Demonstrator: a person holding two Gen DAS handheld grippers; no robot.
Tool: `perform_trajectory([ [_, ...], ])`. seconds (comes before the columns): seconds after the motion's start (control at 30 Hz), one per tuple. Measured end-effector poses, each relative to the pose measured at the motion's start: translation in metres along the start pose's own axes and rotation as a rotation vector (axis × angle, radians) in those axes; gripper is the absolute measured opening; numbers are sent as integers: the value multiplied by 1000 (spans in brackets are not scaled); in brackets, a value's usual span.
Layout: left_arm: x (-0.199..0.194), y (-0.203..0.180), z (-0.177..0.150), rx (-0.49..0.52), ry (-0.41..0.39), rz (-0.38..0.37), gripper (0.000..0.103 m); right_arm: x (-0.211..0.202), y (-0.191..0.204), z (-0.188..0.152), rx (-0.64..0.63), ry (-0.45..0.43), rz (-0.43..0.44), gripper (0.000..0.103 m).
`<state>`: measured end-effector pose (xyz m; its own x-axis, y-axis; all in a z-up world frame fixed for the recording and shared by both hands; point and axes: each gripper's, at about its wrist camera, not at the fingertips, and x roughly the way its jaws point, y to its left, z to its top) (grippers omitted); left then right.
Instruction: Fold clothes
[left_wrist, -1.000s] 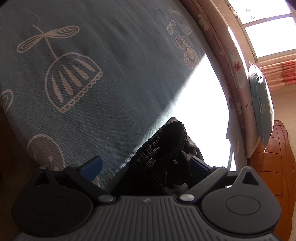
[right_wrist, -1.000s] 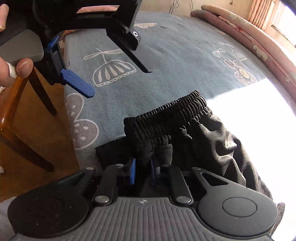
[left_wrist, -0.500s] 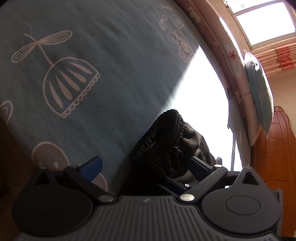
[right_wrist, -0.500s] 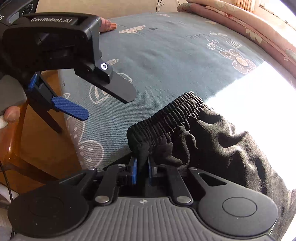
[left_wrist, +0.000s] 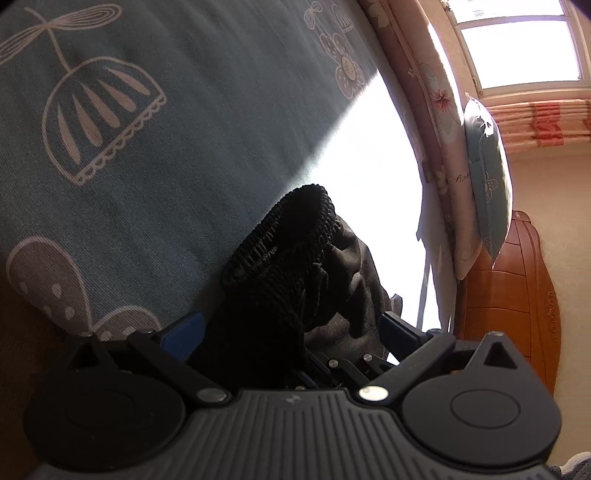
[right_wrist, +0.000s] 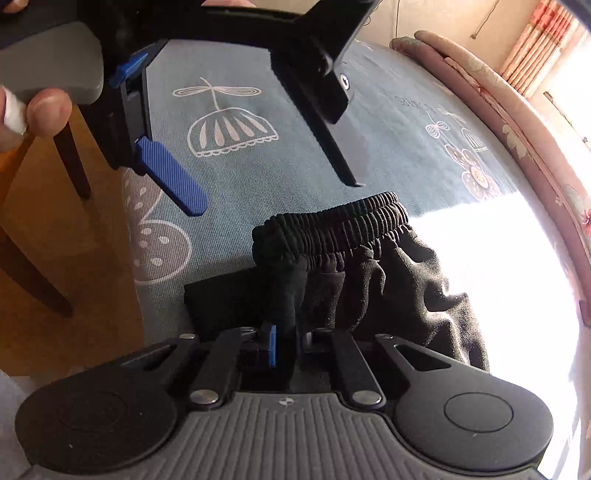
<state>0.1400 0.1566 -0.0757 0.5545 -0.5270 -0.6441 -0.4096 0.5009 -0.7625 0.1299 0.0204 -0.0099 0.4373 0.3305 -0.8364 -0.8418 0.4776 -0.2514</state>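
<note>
A blue flower-printed bed (right_wrist: 369, 122) carries black trousers (right_wrist: 388, 280) near its front edge, elastic waistband (right_wrist: 332, 225) bunched. The right gripper (right_wrist: 284, 341) is clamped on the waist cloth. The left gripper (right_wrist: 273, 181) hovers above, jaws spread wide, holding nothing.

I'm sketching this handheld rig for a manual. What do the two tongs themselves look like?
Both are matt black plastic. The right tongs have a ribbed grey body, two round black discs, silver pivot screws and blue pads. The left tongs, seen from the right wrist view, show a long ribbed blue pad on one finger, a plain black blade opposite with a white-ringed screw, and a grey handle.
</note>
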Motion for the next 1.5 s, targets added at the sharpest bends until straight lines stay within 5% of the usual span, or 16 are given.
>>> perform_trajectory([
  [0.17, 26, 1, 0, 9, 24, -27, 100, -8, -11, 2, 39, -13, 15, 9],
  [0.47, 47, -16, 17, 174, -33, -95, 99, -16, -23, 5, 92, -33, 30, 9],
  [0.63, 53, -23, 26, 257, -2, -151, 99, -20, -27, 4, 115, -44, 27, 9],
  [0.9, 70, -5, 35, 204, 73, -170, 99, -20, -29, -2, 117, -54, 45, 9],
  [1.23, 85, -41, 36, 473, 245, -6, 102, -27, -40, -9, 117, -79, 56, 19],
  [1.4, 82, -55, 34, 546, 296, 103, 85, -44, -55, -25, 123, -109, 21, 33],
  [1.5, 80, -63, 33, 589, 326, 169, 54, -53, -64, -39, 140, -98, -20, 34],
])
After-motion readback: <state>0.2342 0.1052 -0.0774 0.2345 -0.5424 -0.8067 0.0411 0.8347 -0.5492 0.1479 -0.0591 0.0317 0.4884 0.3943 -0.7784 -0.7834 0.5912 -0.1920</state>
